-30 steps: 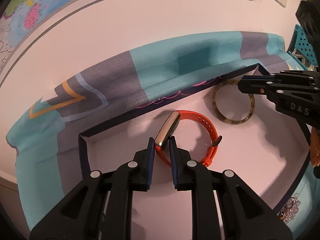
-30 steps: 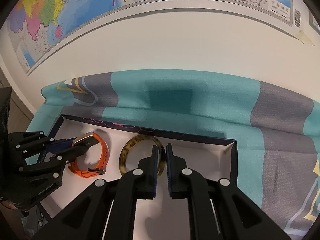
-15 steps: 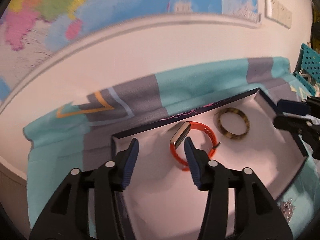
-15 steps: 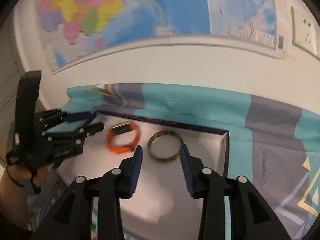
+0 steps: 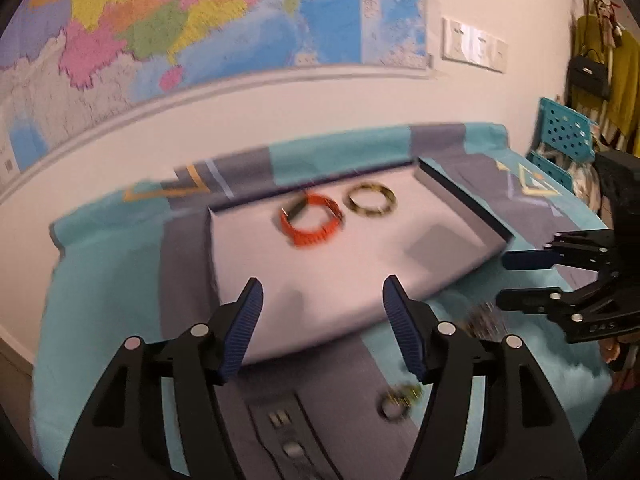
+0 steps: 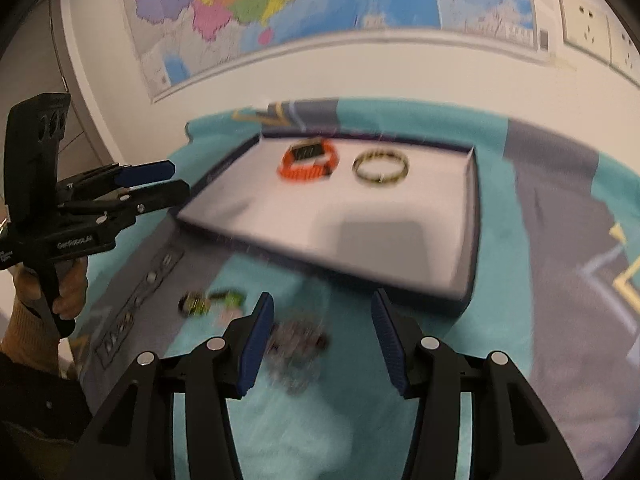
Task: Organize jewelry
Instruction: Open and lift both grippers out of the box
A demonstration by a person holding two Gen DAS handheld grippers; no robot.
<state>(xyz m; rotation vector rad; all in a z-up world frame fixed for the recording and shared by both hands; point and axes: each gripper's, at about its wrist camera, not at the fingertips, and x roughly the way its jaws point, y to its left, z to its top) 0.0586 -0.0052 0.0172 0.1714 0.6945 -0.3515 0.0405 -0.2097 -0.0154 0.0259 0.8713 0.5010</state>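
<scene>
Tray (image 6: 472,216) holds 2 pieces — orange watch band (image 6: 308,160), bangle (image 6: 380,167) — both grippers' jaws spread

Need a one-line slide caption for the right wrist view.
Open right gripper above loose jewelry; orange watch and bangle sit in the tray.

A surface draped in a teal-and-grey patterned cloth (image 6: 540,208) carries a shallow dark-rimmed tray (image 6: 474,216); loose on the cloth just beside the tray – a silvery chain heap (image 6: 298,346), a dark ring (image 5: 394,404) and green-tinted trinkets (image 6: 228,299).
</scene>
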